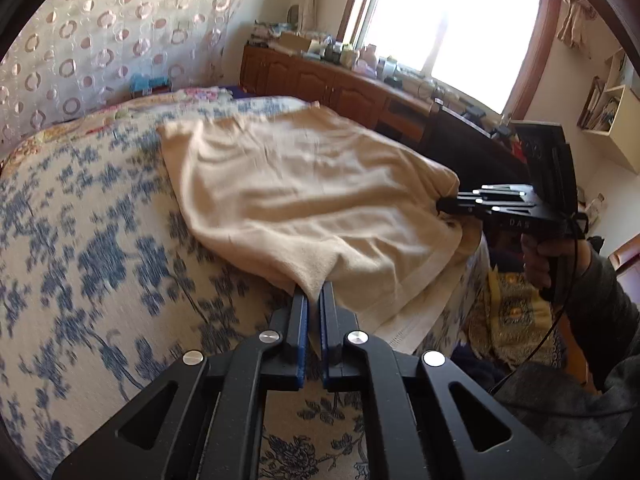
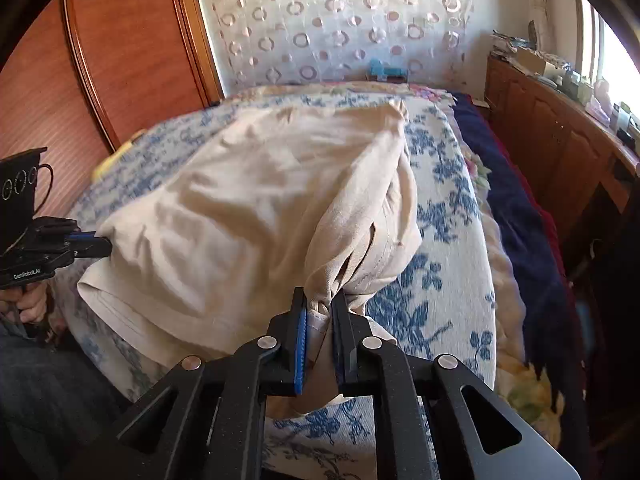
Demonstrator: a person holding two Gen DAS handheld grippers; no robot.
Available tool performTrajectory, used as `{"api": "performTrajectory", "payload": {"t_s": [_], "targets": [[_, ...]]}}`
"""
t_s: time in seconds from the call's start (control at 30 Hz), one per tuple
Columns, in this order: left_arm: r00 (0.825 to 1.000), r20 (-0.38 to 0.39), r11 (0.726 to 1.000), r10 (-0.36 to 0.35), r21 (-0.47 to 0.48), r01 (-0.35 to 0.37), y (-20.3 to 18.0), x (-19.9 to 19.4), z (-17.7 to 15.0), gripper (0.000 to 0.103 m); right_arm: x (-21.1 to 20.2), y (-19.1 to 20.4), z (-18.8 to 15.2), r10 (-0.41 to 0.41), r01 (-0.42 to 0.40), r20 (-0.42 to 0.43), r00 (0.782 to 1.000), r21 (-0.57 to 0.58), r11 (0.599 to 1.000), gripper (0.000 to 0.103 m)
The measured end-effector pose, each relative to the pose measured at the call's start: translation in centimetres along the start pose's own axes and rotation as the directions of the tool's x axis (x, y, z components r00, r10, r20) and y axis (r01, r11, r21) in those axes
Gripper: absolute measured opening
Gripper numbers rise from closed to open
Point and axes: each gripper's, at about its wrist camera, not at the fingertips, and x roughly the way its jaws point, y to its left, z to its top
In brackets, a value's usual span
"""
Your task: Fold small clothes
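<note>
— Black fingers of the left gripper [image 1: 314,294] are filling the foreground of its own view. State?

— Jaws are standing almost together, with a corner of the cream garment [image 1: 296,196] pinched between the blue pads. Fabric is rising in a peak out of the tips.

— And the other?

— The right gripper [image 2: 320,304] is clamping a bunched corner of the same garment — folds are gathering into a knot between its fingers, hem stitching showing against the blue pad. In the left view it is reaching in from the right, tips buried in the cloth's edge.

— Where is the garment lying?

— It is spreading across the blue-flowered bedcover [image 1: 92,240], near edge lifted at both held corners, far edge resting flat on the bed. A white hem band is hanging toward the bed's near edge.

— Who is holding the tools?

— A hand [image 1: 538,264] in a dark sleeve is gripping the right handle; another hand [image 2: 34,304] is gripping the left.

— Surroundings?

— A sheer curtain [image 2: 332,20] with ring pattern is hanging behind the bed, a wooden cabinet [image 1: 320,80] is carrying clutter under a bright window [image 1: 452,16], and a wooden panel [image 2: 132,52] is standing at the bed's other side.
</note>
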Motion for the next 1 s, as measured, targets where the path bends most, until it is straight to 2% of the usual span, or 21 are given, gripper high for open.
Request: {"api": "performTrajectory", "payload": {"t_s": [0.17, 0.27, 0.5, 0.63, 0.83, 0.87, 0.9, 0.93, 0.97, 1.0], "targets": [[0.996, 0.086, 1.0, 0.022, -0.02, -0.02, 1.6, -1.4, 3.8, 0.006, -2.7, -1.0, 4.2, 0.046, -0.05, 0.136, 0.99, 0.026, 0.998, 0.009], [0.992, 0.118, 0.998, 0.037, -0.052, -0.031, 3.6, -1.2, 6.5, 0.006, -2.3, -1.3, 7.6, 0.03, -0.032, 0.174, 0.984, 0.01, 0.999, 0.009], [0.985, 0.094, 0.983, 0.148, -0.123, -0.136, 10.5, 2.9, 12.0, 0.006, 5.2, -3.6, 15.7, -0.007, 0.001, 0.121, 0.993, 0.045, 0.999, 0.009], [0.987, 0.06, 0.979, 0.146, -0.153, -0.136, 12.7, 5.1, 12.9, 0.006, 10.2, -3.3, 17.2, -0.029, 0.027, 0.046, 0.999, 0.036, 0.999, 0.009], [0.982, 0.031, 0.974, 0.187, -0.134, -0.181, 13.8, 7.4, 13.8, 0.006, 14.0, -4.3, 20.1, -0.08, 0.081, -0.018, 0.997, 0.049, 0.996, 0.01], [0.98, 0.027, 0.973, 0.197, -0.129, -0.192, 13.9, 7.7, 13.9, 0.008, 14.5, -4.3, 20.2, -0.087, 0.088, -0.03, 0.996, 0.049, 0.995, 0.01], [0.976, 0.023, 0.97, 0.215, -0.123, -0.211, 14.0, 7.8, 14.0, 0.019, 14.9, -4.4, 20.4, -0.089, 0.091, -0.038, 0.995, 0.053, 0.994, 0.01], [0.973, 0.034, 0.967, 0.23, -0.118, -0.224, 14.1, 7.6, 14.0, 0.025, 15.3, -4.3, 21.0, -0.093, 0.095, -0.04, 0.995, 0.054, 0.994, 0.012], [0.971, 0.053, 0.967, 0.234, -0.121, -0.226, 14.2, 7.2, 14.0, 0.036, 15.1, -4.2, 21.4, -0.099, 0.1, -0.034, 0.995, 0.047, 0.994, 0.018], [0.972, 0.072, 0.968, 0.226, -0.126, -0.215, 14.2, 6.8, 14.0, 0.047, 14.6, -4.1, 21.5, -0.115, 0.116, -0.026, 0.993, 0.042, 0.992, 0.029]]}}
